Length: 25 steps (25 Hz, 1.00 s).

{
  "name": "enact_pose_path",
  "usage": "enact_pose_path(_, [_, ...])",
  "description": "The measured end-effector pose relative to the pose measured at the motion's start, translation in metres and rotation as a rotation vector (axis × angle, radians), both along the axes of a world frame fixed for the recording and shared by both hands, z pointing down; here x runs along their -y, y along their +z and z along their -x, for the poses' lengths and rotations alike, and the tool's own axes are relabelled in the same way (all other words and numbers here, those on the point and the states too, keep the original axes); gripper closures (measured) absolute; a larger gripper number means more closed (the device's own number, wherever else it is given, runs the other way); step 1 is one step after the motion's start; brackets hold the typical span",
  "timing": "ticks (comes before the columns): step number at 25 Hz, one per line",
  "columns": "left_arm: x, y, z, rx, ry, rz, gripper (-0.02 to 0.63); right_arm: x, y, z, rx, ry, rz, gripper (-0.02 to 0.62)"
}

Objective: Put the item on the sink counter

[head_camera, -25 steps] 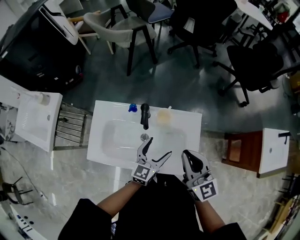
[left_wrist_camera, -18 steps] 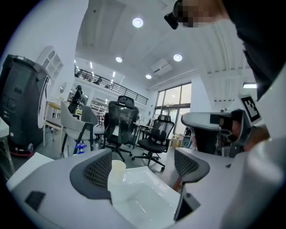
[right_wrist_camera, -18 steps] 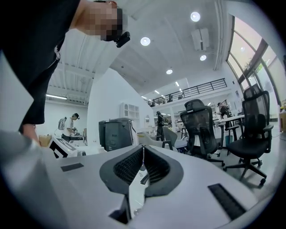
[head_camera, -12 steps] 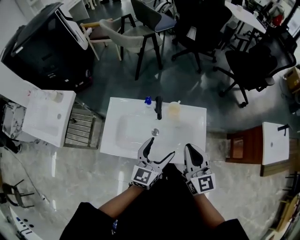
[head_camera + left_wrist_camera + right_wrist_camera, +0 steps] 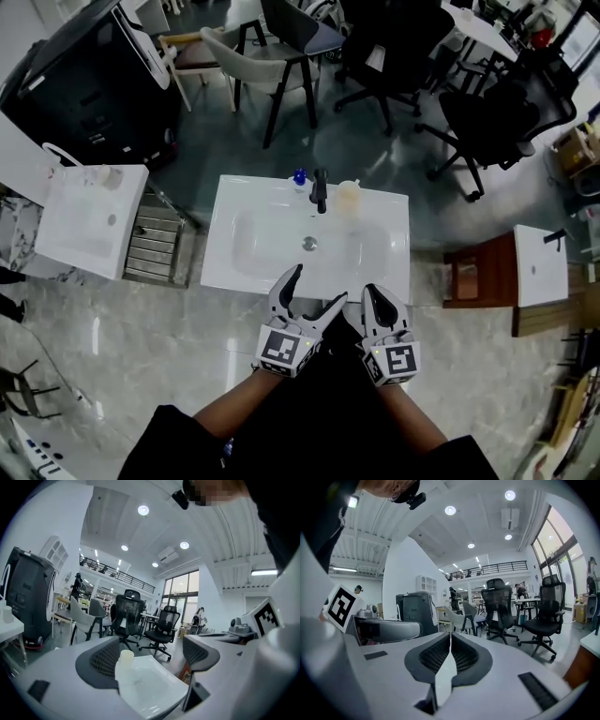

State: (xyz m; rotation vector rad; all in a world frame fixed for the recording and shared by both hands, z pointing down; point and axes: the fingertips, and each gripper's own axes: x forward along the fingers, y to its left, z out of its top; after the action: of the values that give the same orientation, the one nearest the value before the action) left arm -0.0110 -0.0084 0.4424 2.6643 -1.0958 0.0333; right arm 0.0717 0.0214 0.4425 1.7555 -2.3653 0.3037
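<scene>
At the near edge of the white sink counter, the left gripper hovers with jaws spread and the right gripper pinched together (both empty), the pale cup upright across the basin beside the faucet, about equally far from each.

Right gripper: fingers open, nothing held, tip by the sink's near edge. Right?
Not open. The right gripper has its fingers shut, pads meeting, as the right gripper view shows. The rest stands: nothing held, tip by the near edge of the sink.
</scene>
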Motion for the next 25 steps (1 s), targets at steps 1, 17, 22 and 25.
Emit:
enact_pose_path(1, [-0.006, 0.000, 0.002, 0.008, 0.007, -0.001, 0.176, -0.006, 0.001, 0.001, 0.000, 0.004, 0.006, 0.563])
enact_pose_path(17, [-0.068, -0.018, 0.047, 0.051, -0.084, -0.004, 0.591, -0.053, -0.020, 0.044, -0.011, -0.076, -0.055, 0.563])
enact_pose_path(22, [-0.095, -0.022, 0.036, 0.073, -0.123, 0.021, 0.591, -0.082, -0.031, 0.038, -0.004, -0.096, -0.054, 0.563])
enact_pose_path(25, [-0.121, -0.025, 0.024, 0.103, -0.137, 0.024, 0.591, -0.110, -0.036, 0.032, -0.033, -0.129, -0.073, 0.565])
